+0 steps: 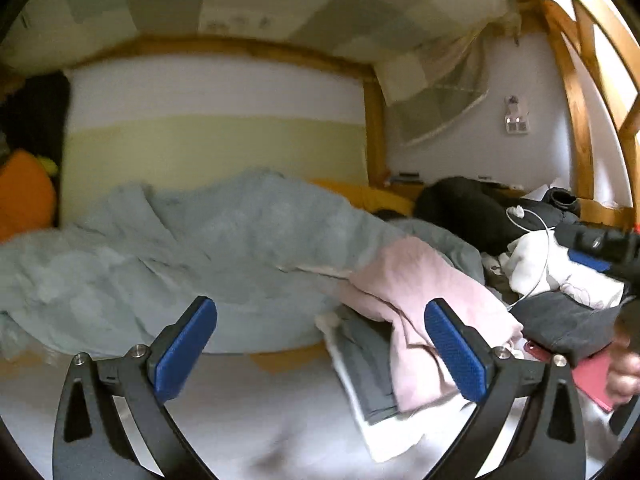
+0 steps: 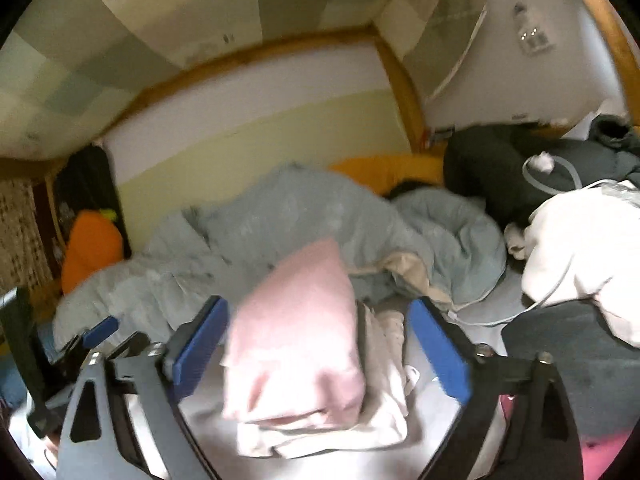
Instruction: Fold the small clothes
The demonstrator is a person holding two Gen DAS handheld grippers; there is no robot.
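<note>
A folded pink garment (image 1: pixel 420 304) lies on a small stack of folded clothes, over a grey piece (image 1: pixel 370 364) and a white one, on the white bed sheet (image 1: pixel 240 400). My left gripper (image 1: pixel 320 352) is open and empty, with the stack just inside its right finger. In the right wrist view the pink garment (image 2: pixel 296 344) sits between the open fingers of my right gripper (image 2: pixel 320 356), on pale folded clothes (image 2: pixel 384 412). The pads do not press on it. My right gripper also shows at the right edge of the left wrist view (image 1: pixel 596 252).
A rumpled grey-blue duvet (image 1: pixel 180 248) fills the bed behind the stack. Black, white and dark grey clothes (image 1: pixel 560 272) with a white cable pile up at the right. An orange cushion (image 1: pixel 24 196) sits far left. Wooden bed frame posts (image 1: pixel 376 128) stand behind.
</note>
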